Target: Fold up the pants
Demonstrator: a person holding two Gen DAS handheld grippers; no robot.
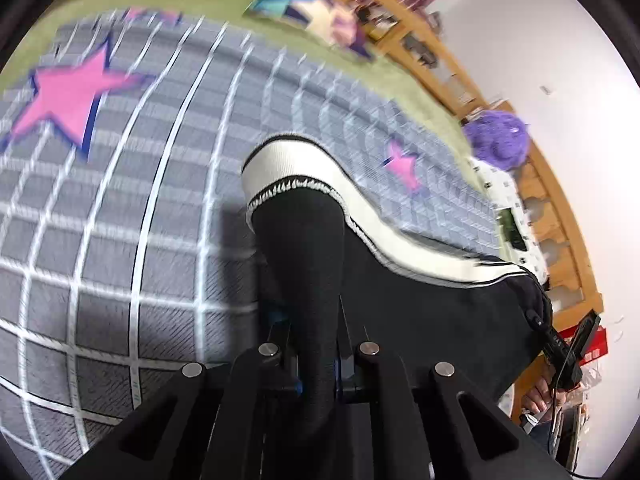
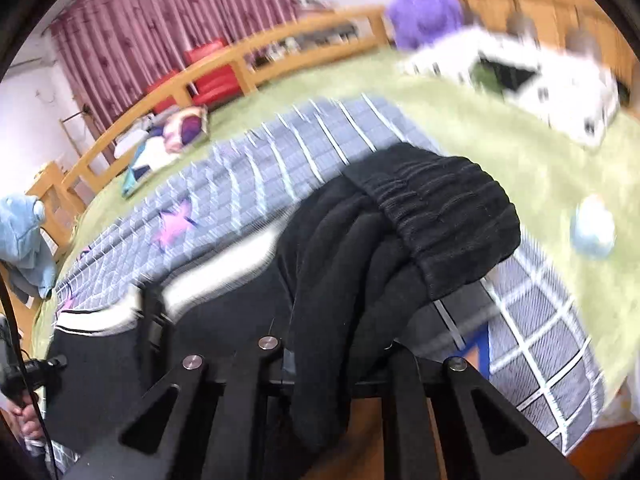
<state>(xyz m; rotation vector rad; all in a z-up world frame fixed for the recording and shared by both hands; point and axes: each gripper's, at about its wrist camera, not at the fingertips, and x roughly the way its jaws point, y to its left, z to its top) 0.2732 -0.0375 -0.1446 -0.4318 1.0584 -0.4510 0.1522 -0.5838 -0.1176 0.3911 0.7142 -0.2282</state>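
Observation:
The black pants [image 1: 420, 304] with a white side stripe and white cuff [image 1: 276, 164] are held up over a grey grid blanket [image 1: 120, 208] with pink stars. My left gripper [image 1: 316, 344] is shut on the leg end just behind the cuff. My right gripper [image 2: 336, 348] is shut on the pants [image 2: 360, 264] near the black elastic waistband [image 2: 448, 216], which bunches over its fingers. The other gripper shows at the right edge of the left wrist view and the left edge of the right wrist view.
The blanket lies on a green bedspread [image 2: 500, 120] inside a wooden bed frame [image 2: 280, 60]. A purple plush [image 2: 424, 8], a white patterned cloth [image 2: 520, 80], a colourful cushion [image 1: 304, 8] and a small pale ball [image 2: 592, 228] lie on the bed.

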